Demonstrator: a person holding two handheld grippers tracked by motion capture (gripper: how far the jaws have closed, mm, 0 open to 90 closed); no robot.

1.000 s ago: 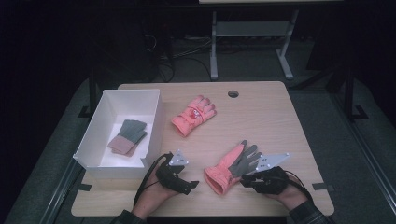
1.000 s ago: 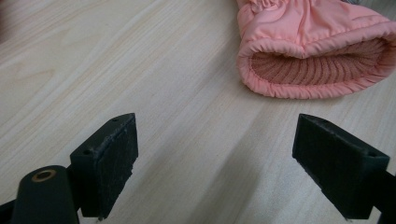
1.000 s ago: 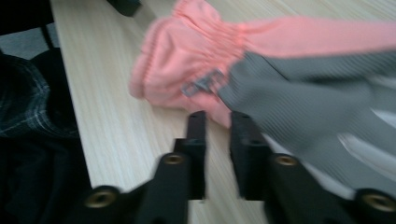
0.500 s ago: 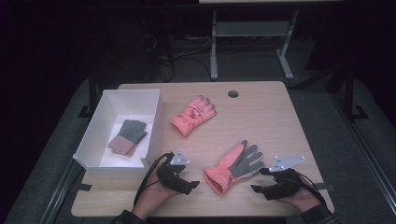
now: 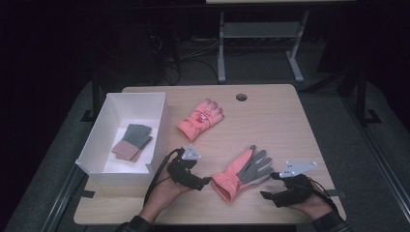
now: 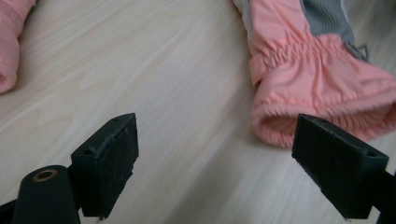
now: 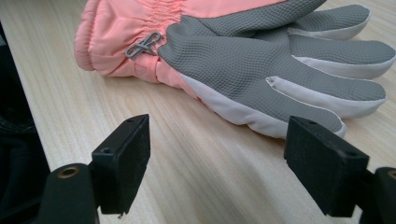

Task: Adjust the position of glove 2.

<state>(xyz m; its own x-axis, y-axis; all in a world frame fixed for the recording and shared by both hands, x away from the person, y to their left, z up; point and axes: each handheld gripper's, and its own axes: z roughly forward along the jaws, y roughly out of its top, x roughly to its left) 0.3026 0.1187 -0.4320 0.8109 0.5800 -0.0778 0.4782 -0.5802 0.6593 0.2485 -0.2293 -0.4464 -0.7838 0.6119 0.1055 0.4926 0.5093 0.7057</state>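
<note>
So the white rectangular box (image 5: 155, 129) at the left of the wooden worktop (image 5: 290, 121) already has one pair in it, grey-green knit gloves with brownish cuffs (image 5: 132, 142), so that part looks done. Two padded salmon-pink ski gloves are still out. The near one, palm up with a grey grip palm (image 5: 241, 172), lies flat between the two grippers, and the other pink glove (image 5: 200, 119) sits farther back, just beside the box. The right gripper (image 5: 267, 196) has just been opening its jaws; they stand spread with nothing between them, glove fingers just beyond. The left gripper (image 5: 205, 181) is spread too, facing the cuff without touching. Probably half done, both pink gloves left.
</note>
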